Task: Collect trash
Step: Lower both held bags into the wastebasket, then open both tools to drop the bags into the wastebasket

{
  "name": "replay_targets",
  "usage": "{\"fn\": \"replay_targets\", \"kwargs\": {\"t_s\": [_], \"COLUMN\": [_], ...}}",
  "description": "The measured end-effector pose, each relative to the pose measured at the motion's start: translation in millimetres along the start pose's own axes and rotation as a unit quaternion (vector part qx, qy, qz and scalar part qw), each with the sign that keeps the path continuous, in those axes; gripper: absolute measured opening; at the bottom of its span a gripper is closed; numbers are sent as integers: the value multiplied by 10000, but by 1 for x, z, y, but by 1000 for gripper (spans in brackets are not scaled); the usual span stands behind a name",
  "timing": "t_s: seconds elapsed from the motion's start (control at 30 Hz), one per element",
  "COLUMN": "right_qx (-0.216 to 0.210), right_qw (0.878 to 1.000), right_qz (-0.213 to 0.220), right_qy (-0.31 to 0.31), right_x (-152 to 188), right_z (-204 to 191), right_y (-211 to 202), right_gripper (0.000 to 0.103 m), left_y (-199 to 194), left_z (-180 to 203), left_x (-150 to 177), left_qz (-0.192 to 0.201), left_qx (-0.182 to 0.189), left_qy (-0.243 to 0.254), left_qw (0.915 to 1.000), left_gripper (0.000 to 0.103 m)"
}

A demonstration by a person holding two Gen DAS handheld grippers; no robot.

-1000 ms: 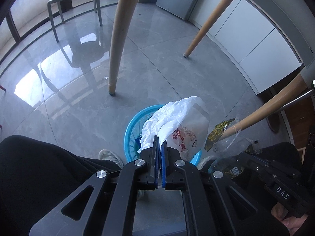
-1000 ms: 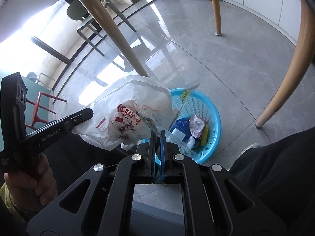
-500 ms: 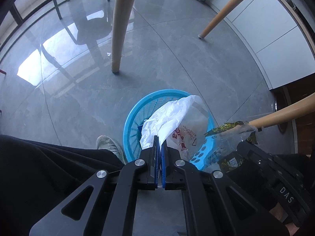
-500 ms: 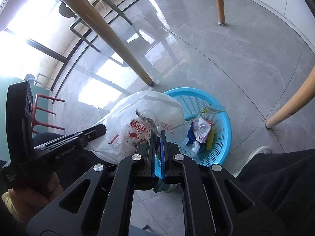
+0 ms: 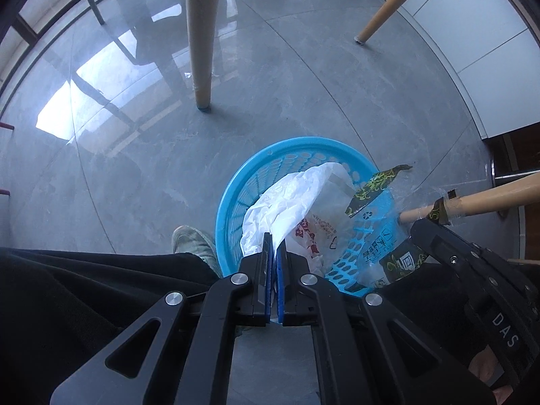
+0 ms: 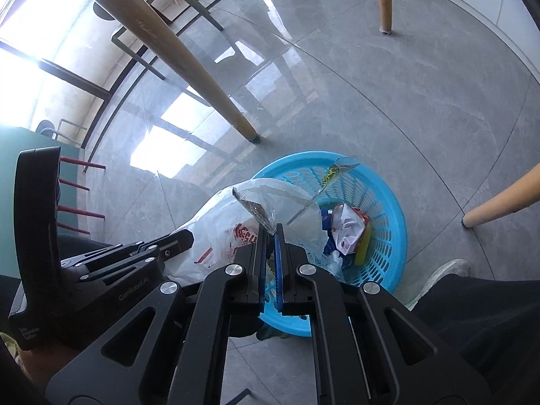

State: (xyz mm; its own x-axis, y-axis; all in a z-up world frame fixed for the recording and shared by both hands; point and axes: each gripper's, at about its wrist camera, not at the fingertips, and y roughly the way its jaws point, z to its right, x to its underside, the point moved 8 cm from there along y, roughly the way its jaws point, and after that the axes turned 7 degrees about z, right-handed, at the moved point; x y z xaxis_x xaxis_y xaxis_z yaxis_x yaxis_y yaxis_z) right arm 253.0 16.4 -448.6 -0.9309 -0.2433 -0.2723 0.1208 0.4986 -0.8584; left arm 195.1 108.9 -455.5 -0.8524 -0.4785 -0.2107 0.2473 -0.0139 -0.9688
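- Left gripper (image 5: 274,248): jaws pressed together on a fold of the white plastic bag (image 5: 297,199), which hangs over the mouth of the blue basket (image 5: 236,195) and partly covers it.
- Right gripper (image 6: 270,236): jaws clamped on the clear wrapper (image 6: 256,209) (a crinkled film with dark green and yellow print), held up just above the basket's near rim.
- Basket contents, right wrist view: a crumpled red-and-white wrapper (image 6: 349,229) and a yellow piece (image 6: 362,249) already lie at the bottom, so part of the collecting appears done.
- Setting: the basket stands on the grey tiled floor (image 5: 303,94) between wooden table legs (image 5: 202,33); a shoe (image 5: 192,243) of the person rests just beside it.
- Progress, as judged: both pieces are over the basket but neither is let go; what remains is to release them so they drop inside.
- Whether more litter waits elsewhere cannot be told; none shows on the visible floor.
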Motion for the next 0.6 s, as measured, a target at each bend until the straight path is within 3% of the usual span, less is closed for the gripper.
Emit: {"fn": "replay_targets", "kwargs": {"t_s": [0.13,0.17,0.23,0.3,0.43,0.6], "right_qx": [127,153,152,198,337,578], "right_qw": [9998,9996,9994,9993,9989,9977], "right_qz": [-138,-164,-220,-257,-278,-342], "right_qy": [114,156,201,200,165,-36], "right_x": [4,5,6,8,9,17], "right_z": [7,9,11,12,11,14], "right_y": [4,5,6,6,1,-10], "right_gripper": [6,7,8,10,25,26], "left_y": [-1,-1,1,-1,-8,-22], "left_z": [3,4,4,3,0,-6], "left_x": [-2,-2,1,2,3,2], "left_qz": [93,80,71,83,134,252], "left_qx": [206,238,240,121,114,116], "left_qy": [-115,-103,-63,24,-84,-196], "left_qw": [9997,9996,9997,9999,9998,9994], "left_gripper": [3,14,25,25,25,25]}}
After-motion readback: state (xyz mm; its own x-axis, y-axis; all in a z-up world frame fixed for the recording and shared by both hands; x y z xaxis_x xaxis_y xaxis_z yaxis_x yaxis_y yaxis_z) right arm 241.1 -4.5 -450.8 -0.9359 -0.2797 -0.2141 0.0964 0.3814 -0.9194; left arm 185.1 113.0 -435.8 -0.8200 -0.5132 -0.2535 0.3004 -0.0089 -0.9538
